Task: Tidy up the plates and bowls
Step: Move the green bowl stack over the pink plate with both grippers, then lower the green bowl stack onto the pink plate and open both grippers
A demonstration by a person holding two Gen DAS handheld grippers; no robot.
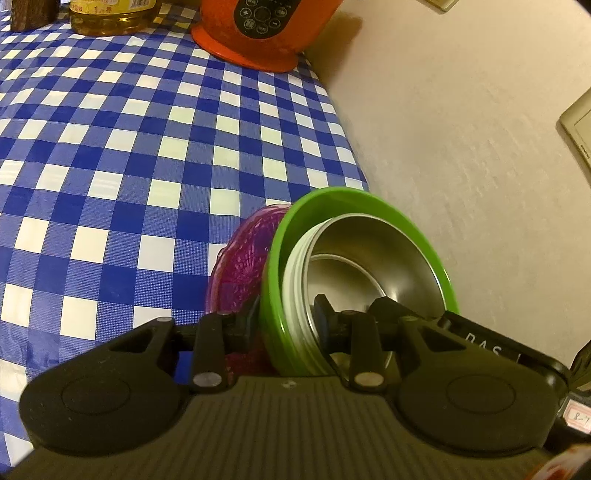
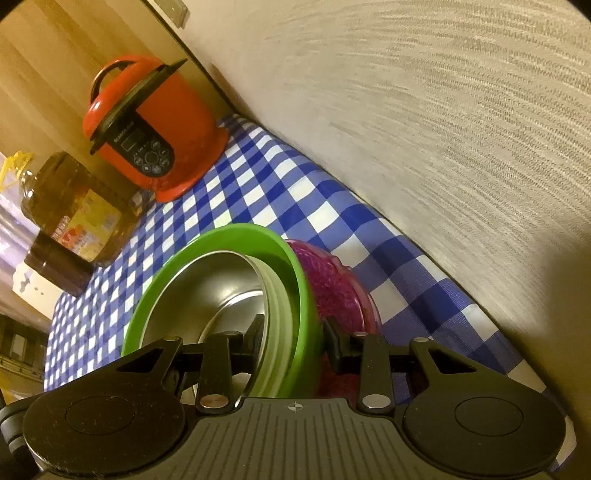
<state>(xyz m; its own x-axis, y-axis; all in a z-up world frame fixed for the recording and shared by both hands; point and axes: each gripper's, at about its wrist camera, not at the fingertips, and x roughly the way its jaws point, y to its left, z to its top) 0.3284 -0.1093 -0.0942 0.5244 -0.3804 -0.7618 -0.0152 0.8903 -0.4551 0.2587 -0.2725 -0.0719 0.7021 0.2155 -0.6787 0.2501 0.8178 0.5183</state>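
Note:
A green bowl holds nested steel bowls and rests against a purple glass dish, low over the blue checked tablecloth. My left gripper is shut on the stack's wall, with one finger inside the steel bowl and the other outside the green one by the purple dish. My right gripper clamps the opposite side of the stack the same way. The underside of the stack is hidden.
A red electric cooker stands at the back of the table by the beige wall. An oil bottle and a dark jar stand beside it. The wall runs along the table's edge close to the stack.

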